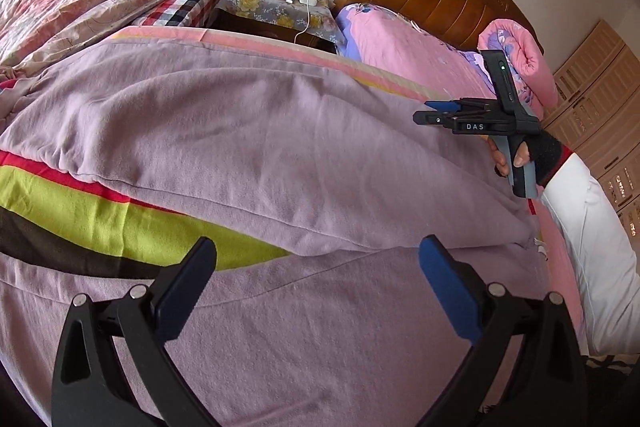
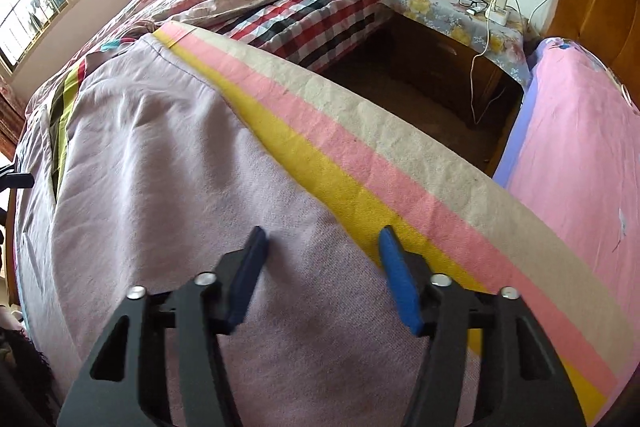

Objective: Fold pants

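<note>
lilac pants (image 1: 256, 131) lie spread across the striped bed sheet (image 1: 80, 211), legs apart. the left hand-held gripper (image 1: 316, 267) hovers over the near leg, jaws wide. the right hand-held gripper (image 1: 430, 111) hangs above the pants near the bed's right edge.

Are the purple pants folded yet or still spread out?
Spread out: the pants lie with both legs apart on the striped sheet, which shows between them.
</note>
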